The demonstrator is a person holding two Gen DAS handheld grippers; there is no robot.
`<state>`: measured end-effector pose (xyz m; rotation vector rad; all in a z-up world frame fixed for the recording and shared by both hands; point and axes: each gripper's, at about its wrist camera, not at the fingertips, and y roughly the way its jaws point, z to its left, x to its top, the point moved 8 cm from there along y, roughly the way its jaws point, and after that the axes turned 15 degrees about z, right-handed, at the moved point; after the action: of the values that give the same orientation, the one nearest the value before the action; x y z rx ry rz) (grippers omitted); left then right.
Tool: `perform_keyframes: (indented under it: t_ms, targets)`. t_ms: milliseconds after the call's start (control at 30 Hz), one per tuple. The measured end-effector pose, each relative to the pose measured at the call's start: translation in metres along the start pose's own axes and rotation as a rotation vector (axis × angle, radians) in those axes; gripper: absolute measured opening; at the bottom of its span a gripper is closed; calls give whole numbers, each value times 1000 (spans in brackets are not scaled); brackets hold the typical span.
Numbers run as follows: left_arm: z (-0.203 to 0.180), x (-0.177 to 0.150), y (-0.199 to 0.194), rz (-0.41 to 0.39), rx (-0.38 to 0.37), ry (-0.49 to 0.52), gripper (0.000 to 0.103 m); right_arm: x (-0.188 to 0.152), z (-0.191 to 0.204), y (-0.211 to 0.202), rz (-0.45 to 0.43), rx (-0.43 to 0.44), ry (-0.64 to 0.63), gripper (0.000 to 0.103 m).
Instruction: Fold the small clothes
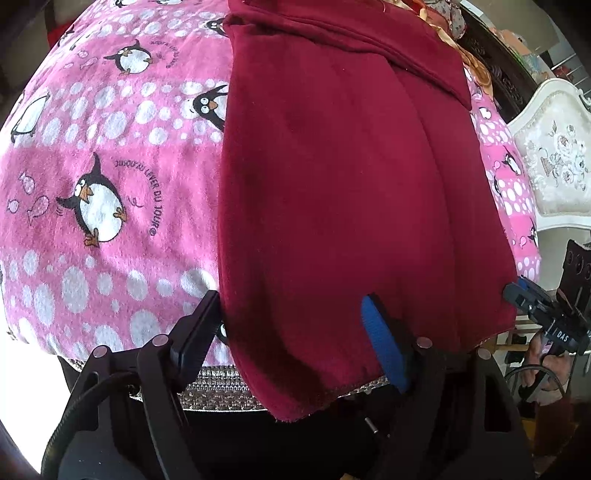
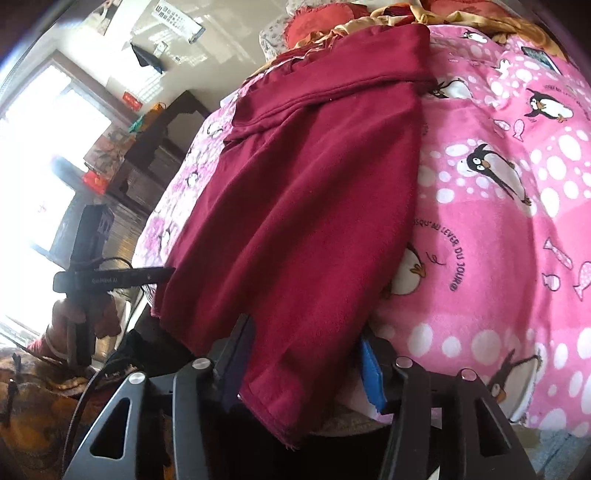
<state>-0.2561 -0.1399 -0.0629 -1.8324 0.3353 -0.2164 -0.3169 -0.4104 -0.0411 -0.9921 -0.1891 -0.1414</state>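
One garment: you are working a dark red fleece garment (image 1: 351,177), lying lengthwise on the pink fleece blanket printed with penguins and white dots (image 1: 103,155).
Left wrist view, progress: the garment looks already doubled lengthwise, with a soft ridge running down its middle and a folded band across the far end; its near hem hangs over the near edge of the blanket. My judgement is that the crosswise fold is still left to you.
Left wrist view, tongs: your left gripper (image 1: 291,332) stands with its jaws apart, the black finger on the blanket beside the cloth edge, the blue-padded one on the garment; nothing is pinched.
Left wrist view, other tool: your right gripper (image 1: 517,291) sits at the garment's near right corner.
Right wrist view, tongs: the near corner of the garment runs between the fingers here, yet whether the pads press it I cannot tell.
Right wrist view, position: the garment slants away toward a heap of orange and red cloth (image 2: 332,22).
Containers: none shows in either view.
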Motion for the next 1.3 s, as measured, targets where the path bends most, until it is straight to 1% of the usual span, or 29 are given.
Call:
perform_keyframes:
  t_ms: [33, 100, 133, 167, 333, 467, 633, 733, 800, 833, 867, 900, 967, 1100, 1200, 1300]
  targets:
    - [-1, 0, 1, 1, 5, 2, 77, 1, 1, 0, 3, 2, -4, 44]
    - [-3, -1, 2, -1, 26, 4, 75, 1, 1, -1, 9, 22, 0, 35]
    - [-3, -2, 3, -2, 38, 5, 74, 1, 1, -1, 14, 39, 6, 27]
    - [-4, -2, 4, -4, 50, 8, 73, 1, 1, -1, 17, 46, 7, 24]
    - [-10, -3, 7, -18, 80, 21, 73, 1, 5, 3, 46, 51, -23, 23]
    - [-10, -5, 8, -24, 84, 24, 73, 1, 11, 11, 66, 9, -62, 24]
    - [-8, -9, 8, -28, 87, 26, 72, 4, 11, 15, 53, 33, -48, 24]
    - [-5, -8, 6, -38, 104, 21, 58, 6, 11, 13, 35, 64, -38, 23]
    - [-1, -8, 2, -47, 106, 12, 33, 8, 14, 12, 21, 74, -40, 20]
    - [0, -7, 1, -44, 91, 14, 27, 11, 16, 11, 9, 86, -43, 17]
    - [0, -6, -1, -36, 56, 15, 14, 14, 18, 9, -1, 96, -45, 15]
    - [1, -4, -4, -25, 20, 12, 11, 17, 20, 6, -14, 106, -48, 14]
    - [2, 1, -11, -26, -19, 17, 8, 26, 26, -3, -44, 129, -58, 13]
    - [6, 15, -36, -66, -129, 12, 7, 45, 32, -23, -106, 131, -81, 12]
    - [11, 30, -54, -114, -154, 5, 7, 62, 31, -41, -174, 141, -78, 12]
    - [17, 45, -70, -158, -170, -13, 7, 77, 26, -54, -223, 124, -72, 11]
